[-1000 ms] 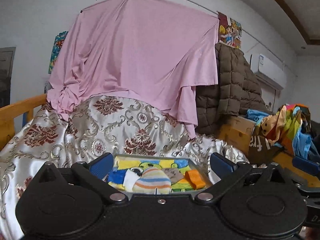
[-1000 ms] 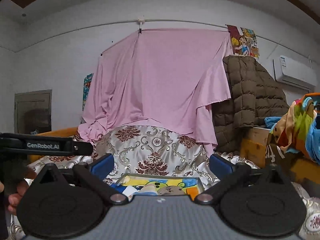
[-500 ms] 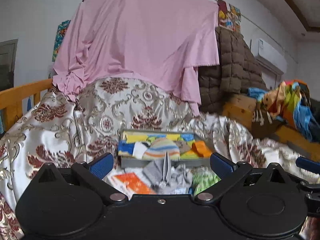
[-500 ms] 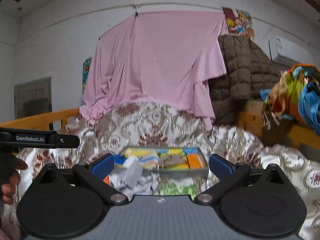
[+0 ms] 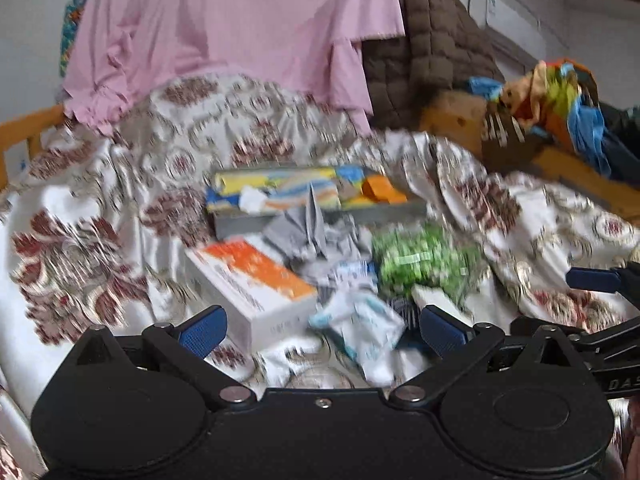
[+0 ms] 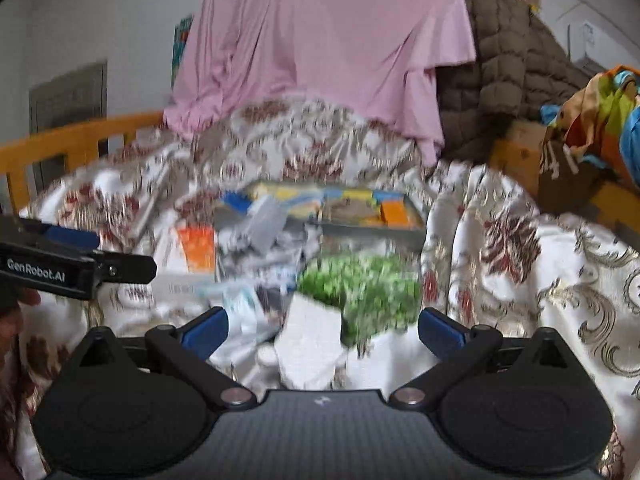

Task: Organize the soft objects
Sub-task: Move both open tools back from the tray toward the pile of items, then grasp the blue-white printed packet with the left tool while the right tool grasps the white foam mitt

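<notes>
A grey tray [image 5: 320, 220] holding colourful soft items, among them a striped sock [image 5: 296, 196] and an orange cloth [image 5: 382, 190], sits on the patterned bedspread [image 5: 120, 208]; it also shows in the right wrist view [image 6: 372, 234]. In front of it lie a crumpled grey cloth [image 5: 316, 232], a white and light-blue pouch [image 5: 360, 328], an orange-and-white box [image 5: 248, 280] and a green leafy plant in a white pot [image 5: 420, 264] [image 6: 360, 292]. My left gripper [image 5: 322, 330] is open and empty above the pouch. My right gripper [image 6: 322, 330] is open and empty above the plant.
A pink sheet [image 5: 240, 20] hangs behind the bed, beside a brown quilted jacket [image 5: 428, 52]. A wooden bed rail [image 6: 80, 140] runs along the left. Colourful clothes [image 5: 560, 100] pile up at the right on a wooden ledge.
Both grippers have tilted downward and moved forward. The items lying in front of the tray, hidden one second ago, are now in full view. Both stay open.
</notes>
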